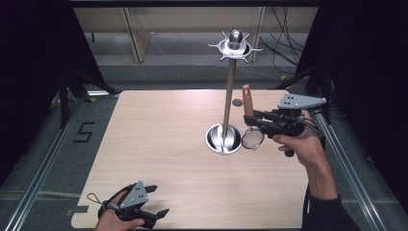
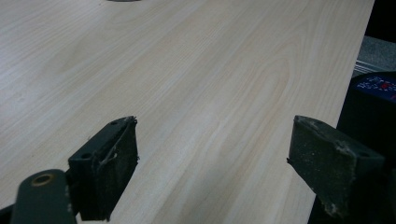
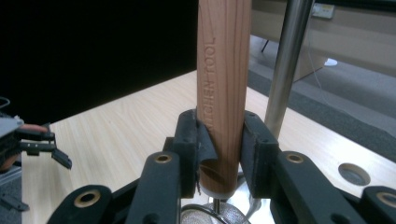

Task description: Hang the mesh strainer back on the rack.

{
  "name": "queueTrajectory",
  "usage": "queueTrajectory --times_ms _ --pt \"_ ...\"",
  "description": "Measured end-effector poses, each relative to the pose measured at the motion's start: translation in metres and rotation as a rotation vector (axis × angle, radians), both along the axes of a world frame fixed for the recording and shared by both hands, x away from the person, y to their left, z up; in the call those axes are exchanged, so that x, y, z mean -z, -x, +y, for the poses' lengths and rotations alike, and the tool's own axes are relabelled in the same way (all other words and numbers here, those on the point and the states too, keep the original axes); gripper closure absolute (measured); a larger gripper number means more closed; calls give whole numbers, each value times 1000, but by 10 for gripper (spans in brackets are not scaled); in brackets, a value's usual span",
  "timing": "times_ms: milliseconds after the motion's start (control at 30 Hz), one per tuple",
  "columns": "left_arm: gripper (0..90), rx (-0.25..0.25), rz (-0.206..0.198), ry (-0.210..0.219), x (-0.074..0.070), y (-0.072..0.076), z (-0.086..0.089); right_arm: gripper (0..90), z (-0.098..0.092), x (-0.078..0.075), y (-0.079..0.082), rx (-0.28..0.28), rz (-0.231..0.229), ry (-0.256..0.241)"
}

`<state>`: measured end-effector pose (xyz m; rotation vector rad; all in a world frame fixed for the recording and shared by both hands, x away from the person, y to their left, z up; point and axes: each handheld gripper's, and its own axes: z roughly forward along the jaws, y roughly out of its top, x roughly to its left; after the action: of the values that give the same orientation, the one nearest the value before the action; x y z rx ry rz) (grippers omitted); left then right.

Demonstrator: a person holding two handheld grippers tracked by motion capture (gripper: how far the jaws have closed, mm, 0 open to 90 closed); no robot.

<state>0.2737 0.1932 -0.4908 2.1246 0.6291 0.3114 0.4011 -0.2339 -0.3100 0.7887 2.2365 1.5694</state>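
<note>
Right tongs [image 3: 219, 154] around strainer handle [image 3: 223, 88]

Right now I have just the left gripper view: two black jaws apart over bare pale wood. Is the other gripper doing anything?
Observer: Yes. The right gripper is shut on the wooden handle of a small wire strainer, held upright.
Operator: Any marking on that handle?
Observer: The right gripper view shows "KITCHEN TOOL" stamped along it.
Operator: What else stands on the table?
Observer: A steel utensil stand: round base, tall pole, a ring of hooks on top, just left of the strainer in the high view.
Operator: And where is my gripper?
Observer: The left gripper sits open at the table's near edge, far from the stand.
</note>
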Motion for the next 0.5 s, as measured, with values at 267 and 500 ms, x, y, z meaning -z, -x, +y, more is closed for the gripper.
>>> queueTrajectory --times_ms 267,500 --pt "153 3 6 -3 0 0 0 713 4 -17 -6 11 -45 -21" --pt "152 2 3 -1 0 0 0 713 9 -26 -9 18 -47 -50"
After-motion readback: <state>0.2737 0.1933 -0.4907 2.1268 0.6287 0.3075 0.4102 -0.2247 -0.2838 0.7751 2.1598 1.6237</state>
